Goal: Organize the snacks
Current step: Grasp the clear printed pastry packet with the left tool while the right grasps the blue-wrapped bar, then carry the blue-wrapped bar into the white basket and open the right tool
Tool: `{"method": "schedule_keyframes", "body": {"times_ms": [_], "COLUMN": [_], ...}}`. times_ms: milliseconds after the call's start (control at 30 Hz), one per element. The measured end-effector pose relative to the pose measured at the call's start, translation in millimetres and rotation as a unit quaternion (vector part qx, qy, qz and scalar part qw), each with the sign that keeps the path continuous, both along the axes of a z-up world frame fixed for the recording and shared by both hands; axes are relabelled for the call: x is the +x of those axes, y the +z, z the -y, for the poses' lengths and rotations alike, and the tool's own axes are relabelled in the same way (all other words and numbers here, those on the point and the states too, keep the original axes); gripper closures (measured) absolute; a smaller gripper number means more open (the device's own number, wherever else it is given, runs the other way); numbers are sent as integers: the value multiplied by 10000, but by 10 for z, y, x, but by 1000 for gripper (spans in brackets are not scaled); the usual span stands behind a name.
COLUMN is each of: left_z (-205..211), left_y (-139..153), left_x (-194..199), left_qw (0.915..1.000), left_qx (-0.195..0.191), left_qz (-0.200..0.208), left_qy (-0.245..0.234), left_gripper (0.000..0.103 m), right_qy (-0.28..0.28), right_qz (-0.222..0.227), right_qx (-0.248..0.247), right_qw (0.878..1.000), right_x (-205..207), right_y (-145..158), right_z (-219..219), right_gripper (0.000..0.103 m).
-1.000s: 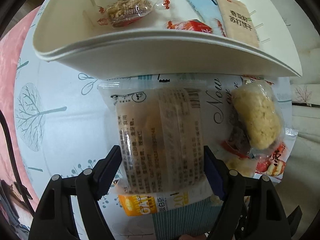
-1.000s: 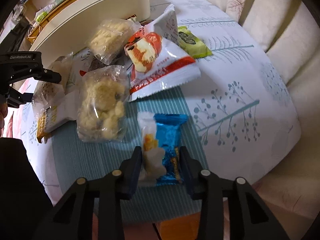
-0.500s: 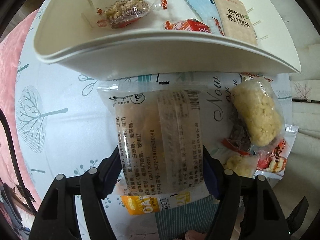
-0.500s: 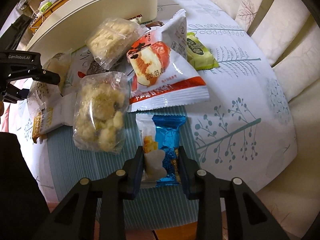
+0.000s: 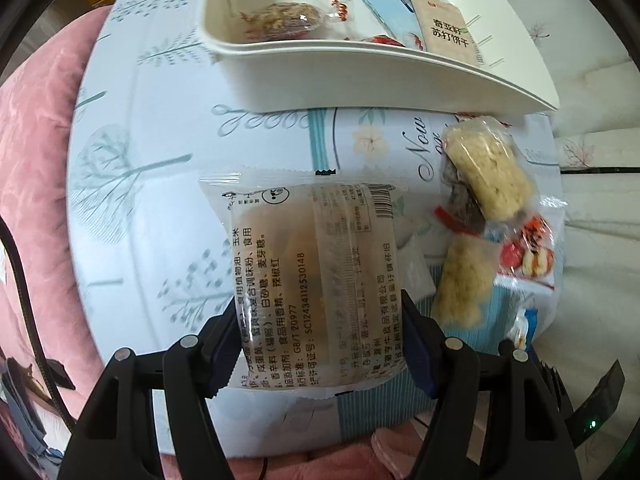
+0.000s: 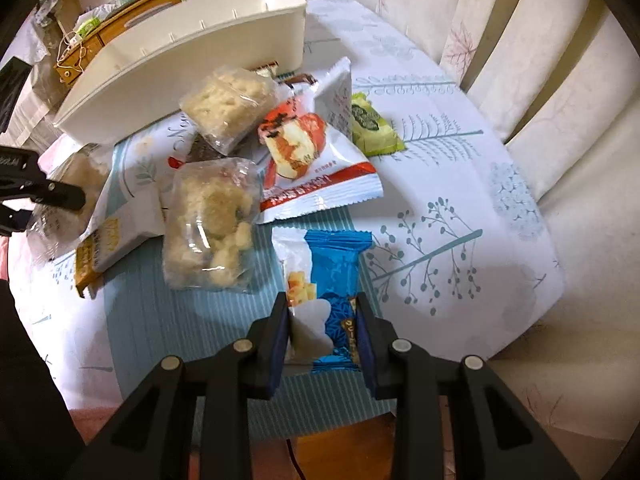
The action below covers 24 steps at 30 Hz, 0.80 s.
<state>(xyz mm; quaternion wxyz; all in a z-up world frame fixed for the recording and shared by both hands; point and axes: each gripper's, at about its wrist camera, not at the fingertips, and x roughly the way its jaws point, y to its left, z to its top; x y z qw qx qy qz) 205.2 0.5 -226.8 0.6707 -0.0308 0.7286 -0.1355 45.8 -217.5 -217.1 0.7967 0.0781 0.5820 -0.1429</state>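
My left gripper (image 5: pixel 320 334) is shut on a clear printed snack pack (image 5: pixel 312 276), which hangs lifted above the patterned tablecloth. The white organizer bin (image 5: pixel 360 76) lies beyond it with several snacks inside. In the right wrist view my right gripper (image 6: pixel 322 332) is shut on a blue and white snack pack (image 6: pixel 324 280), raised just over the teal mat. The left gripper's finger (image 6: pixel 44 192) shows at the far left of that view, beside the bin (image 6: pixel 180 68).
A pile of snacks lies between the grippers: two clear packs of pale puffed cakes (image 6: pixel 208 224) (image 6: pixel 230 108), a red and white pack (image 6: pixel 316 160), a green pack (image 6: pixel 372 128), a yellow-labelled pack (image 6: pixel 108 244). Pink cushion (image 5: pixel 40 140) left, cream cushions (image 6: pixel 540 60) right.
The left gripper closed a little and lifted the clear pack off the table, away from the bin. The right gripper closed on the blue pack and raised it slightly.
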Motion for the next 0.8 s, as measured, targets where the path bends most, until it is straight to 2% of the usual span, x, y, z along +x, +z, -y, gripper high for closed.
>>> {"method": "schedule_keyframes", "body": {"times_ms": [167,433,600,667,700,767,800], "left_z": [-254,-504,-569,-536,-532,-524,-517], "left_y": [208,573,865,933,990,1101,1161], "left_x": [-148,-173,-70,-37,-2,69,103], "left_qw": [10000,9999,9992,9989,9986,9974,9963], "left_qx": [-48,-107,-326,-329,-336,-522,-645], "left_qz": [0,-34,210,325,377,449,529], "left_qy": [83,96,-10,-104,-162,-194,-211], "left_gripper": [35,34,35,57,74,78,88], "right_qy": [28,115,351,465,550,685,751], "right_qz": [263,632,894,1013,1059,1148,1223], "right_qx": [-66,-88,-159,-182,-194,-240,-237], "right_qw": [9996,9979,9952,9936,9927,9907,9894], "right_x": [-104,37,259,377,445,578,661], "right_y": [182,447,665,740,780,862,914], "right_z": [-89,-145,-187,-213,-226,-251,-261], "right_gripper": [72,72,72,72,72,72,72]}}
